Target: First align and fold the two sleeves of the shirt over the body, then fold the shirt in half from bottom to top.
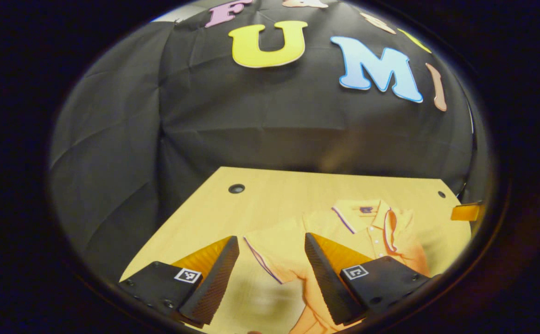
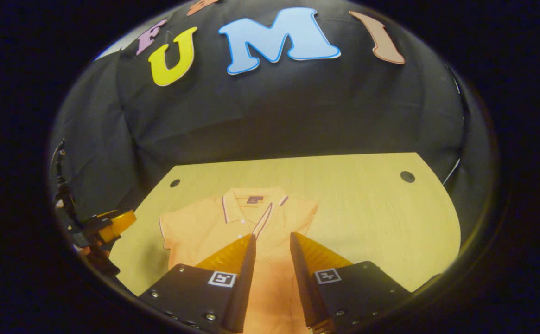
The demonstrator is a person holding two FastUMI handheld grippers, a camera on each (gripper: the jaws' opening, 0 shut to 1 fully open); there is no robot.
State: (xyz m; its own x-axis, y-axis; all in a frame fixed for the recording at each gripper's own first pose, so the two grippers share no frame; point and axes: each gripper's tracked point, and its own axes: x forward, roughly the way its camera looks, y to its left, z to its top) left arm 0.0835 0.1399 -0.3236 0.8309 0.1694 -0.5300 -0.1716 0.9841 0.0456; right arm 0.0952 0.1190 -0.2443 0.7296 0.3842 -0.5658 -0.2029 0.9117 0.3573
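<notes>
In the left gripper view, the left gripper (image 1: 272,273) stands wide open over the near edge of the light wooden tabletop (image 1: 270,197), its fingers holding nothing. Between and beyond them lies the orange short-sleeved polo shirt with dark-striped trim (image 1: 344,232), spread flat with the collar pointing toward the far edge. One sleeve reaches out toward the gap between the fingers; the shirt's lower body runs out of sight below, and the patch nearest the camera is blurred. At the right rim a small piece of the right gripper (image 1: 465,212) pokes in — too little to judge how it stands.

In the right gripper view, the right gripper (image 2: 272,260) hovers over the shirt's (image 2: 214,222) middle, parted by a narrow gap and grasping nothing that I can see; whether the tips touch the cloth I cannot tell. The hem is hidden beneath the fingers. At the left rim, the left gripper (image 2: 112,222) is half cut off and dim.
</notes>
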